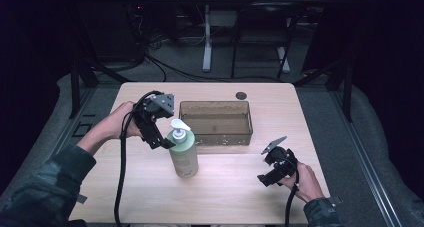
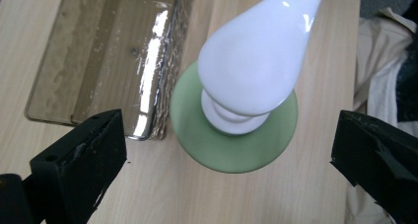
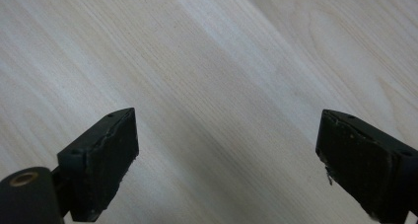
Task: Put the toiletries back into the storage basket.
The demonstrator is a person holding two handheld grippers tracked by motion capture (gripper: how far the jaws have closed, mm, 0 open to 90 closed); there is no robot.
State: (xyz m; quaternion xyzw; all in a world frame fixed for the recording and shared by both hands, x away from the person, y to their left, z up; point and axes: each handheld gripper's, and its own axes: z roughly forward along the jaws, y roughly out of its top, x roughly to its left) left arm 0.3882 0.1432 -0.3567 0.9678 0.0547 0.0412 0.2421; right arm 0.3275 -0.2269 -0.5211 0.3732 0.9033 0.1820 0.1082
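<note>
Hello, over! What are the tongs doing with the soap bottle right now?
Left tongs open, above bottle, not touching. Right tongs open over bare table. Tray close behind bottle.

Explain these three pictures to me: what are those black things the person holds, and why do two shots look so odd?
A person sits at a wooden table holding a two-jawed grasping tool in each hand. One camera looks down from above; the other two ride on the tools, so black jaws frame those shots. The left tool hovers open over a green pump bottle, its white pump seen from above. Behind the bottle lies a clear brownish tray. The right tool is open over bare wood. Nothing is held.
</note>
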